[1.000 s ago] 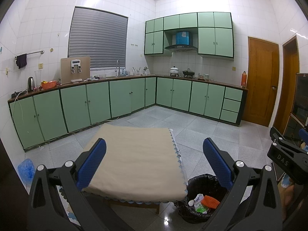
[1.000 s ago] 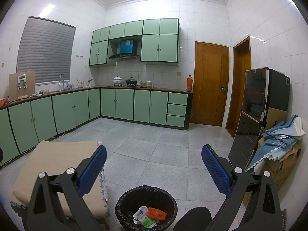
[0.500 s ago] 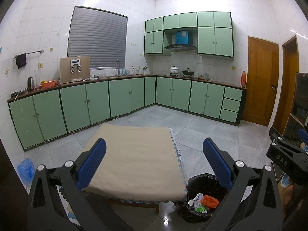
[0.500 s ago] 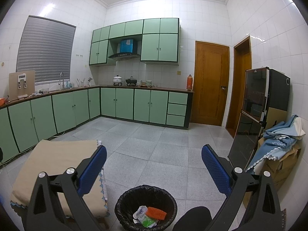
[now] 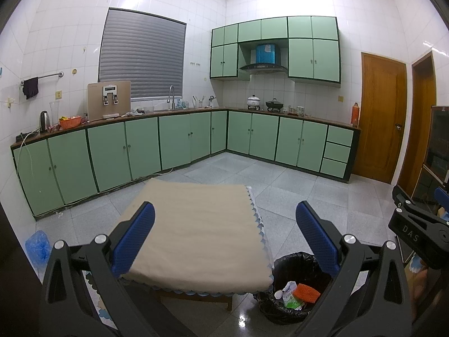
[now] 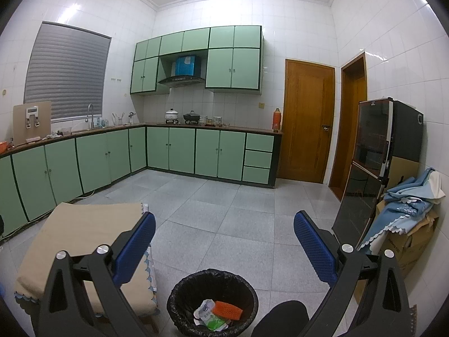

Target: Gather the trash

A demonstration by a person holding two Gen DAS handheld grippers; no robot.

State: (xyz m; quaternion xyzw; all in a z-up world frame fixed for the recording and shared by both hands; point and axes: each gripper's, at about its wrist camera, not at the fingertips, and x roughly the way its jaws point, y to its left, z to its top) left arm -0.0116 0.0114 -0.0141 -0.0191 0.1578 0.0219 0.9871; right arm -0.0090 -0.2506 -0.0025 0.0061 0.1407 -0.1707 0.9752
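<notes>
Showing only part of its load, the bin point(image 6: 212, 303) stood on the floor just right of the table point(image 5: 196, 233); its near rim was cut off by a dark rounded shape. Inside its black liner lay an orange mesh piece point(image 6: 227, 309) touching a crumpled white-green carton point(image 6: 209, 313). Left gripper point(image 5: 224, 238) and right gripper point(image 6: 224, 241) were spread wide, empty.

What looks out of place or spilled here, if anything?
Nothing spilled. The bin stands upright with the trash inside it. Only oddities: a blue bag loose on the floor by the cabinets, and cloths heaped on a box beside the fridge.
</notes>
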